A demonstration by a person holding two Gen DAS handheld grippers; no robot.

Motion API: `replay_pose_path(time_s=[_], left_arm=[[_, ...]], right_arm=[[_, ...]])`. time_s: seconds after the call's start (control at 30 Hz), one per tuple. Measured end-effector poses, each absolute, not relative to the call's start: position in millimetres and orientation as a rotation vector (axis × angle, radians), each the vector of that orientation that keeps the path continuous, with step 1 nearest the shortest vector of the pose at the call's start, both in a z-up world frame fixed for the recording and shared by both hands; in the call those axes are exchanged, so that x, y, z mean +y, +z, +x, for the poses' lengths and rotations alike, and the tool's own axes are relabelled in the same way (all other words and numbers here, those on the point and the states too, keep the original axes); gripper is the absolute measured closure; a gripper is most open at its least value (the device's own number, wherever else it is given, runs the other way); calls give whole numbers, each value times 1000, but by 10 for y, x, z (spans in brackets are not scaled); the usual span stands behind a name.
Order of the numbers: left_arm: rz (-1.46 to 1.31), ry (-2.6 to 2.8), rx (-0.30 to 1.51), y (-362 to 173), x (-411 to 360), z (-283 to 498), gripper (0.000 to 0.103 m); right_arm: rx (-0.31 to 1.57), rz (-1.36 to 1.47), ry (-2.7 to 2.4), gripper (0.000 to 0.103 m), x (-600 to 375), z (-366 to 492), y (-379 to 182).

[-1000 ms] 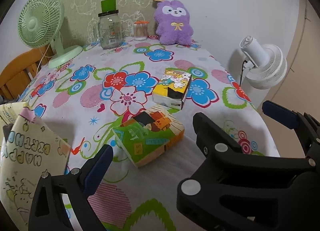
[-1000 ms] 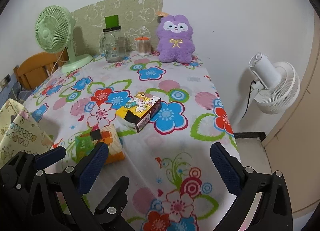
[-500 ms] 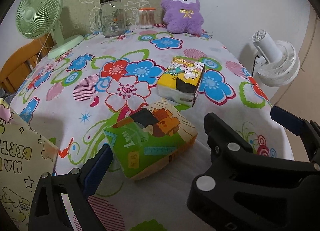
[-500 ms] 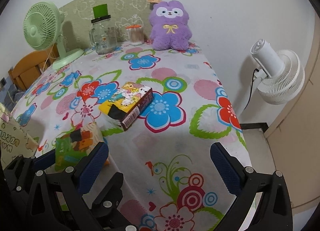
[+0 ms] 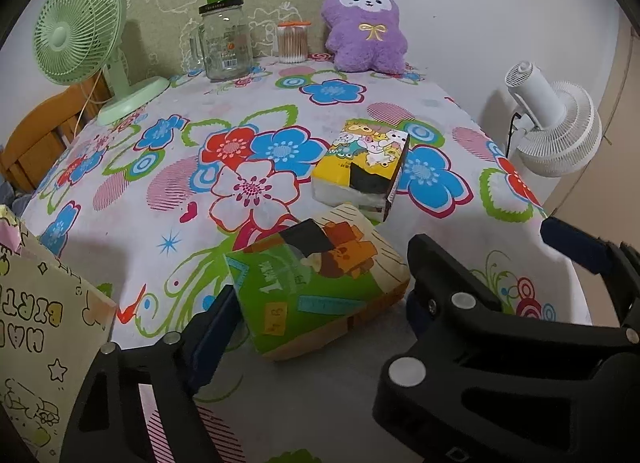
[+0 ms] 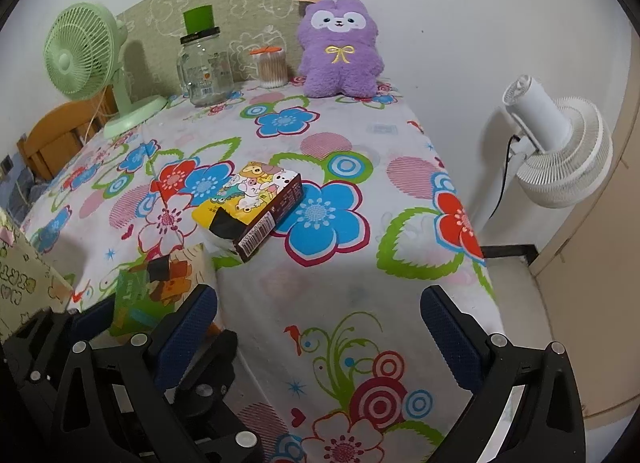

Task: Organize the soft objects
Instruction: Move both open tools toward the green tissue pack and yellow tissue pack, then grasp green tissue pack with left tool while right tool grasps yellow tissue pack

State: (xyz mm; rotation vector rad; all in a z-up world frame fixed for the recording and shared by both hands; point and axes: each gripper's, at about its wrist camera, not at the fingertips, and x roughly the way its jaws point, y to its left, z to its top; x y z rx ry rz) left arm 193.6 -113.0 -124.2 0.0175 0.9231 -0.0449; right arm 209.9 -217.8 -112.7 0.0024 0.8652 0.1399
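A green and orange soft tissue pack lies near the table's front edge, between the wide-open fingers of my left gripper. It also shows in the right wrist view. A yellow cartoon tissue pack lies just behind it, also seen in the right wrist view. A purple plush toy sits at the back against the wall. My right gripper is open and empty over the front right of the floral tablecloth, right of the left gripper.
A green desk fan, a glass jar and a cotton swab holder stand at the back. A "Happy Birthday" paper bag stands at the front left. A white floor fan stands right of the table.
My left gripper has moved forward so its open fingers now flank the green and orange pack. My right gripper has shifted only slightly.
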Motion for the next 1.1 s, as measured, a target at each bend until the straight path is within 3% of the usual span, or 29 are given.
replay_pose_path(time_s=[0.97, 1.1], left_arm=[[-36, 120, 928, -1178, -840, 2197, 23], [-45, 129, 929, -1223, -801, 2237, 23]], right_arm=[[899, -25, 236, 0, -1825, 2558, -1148], [902, -27, 265, 6, -1767, 2623, -1202]])
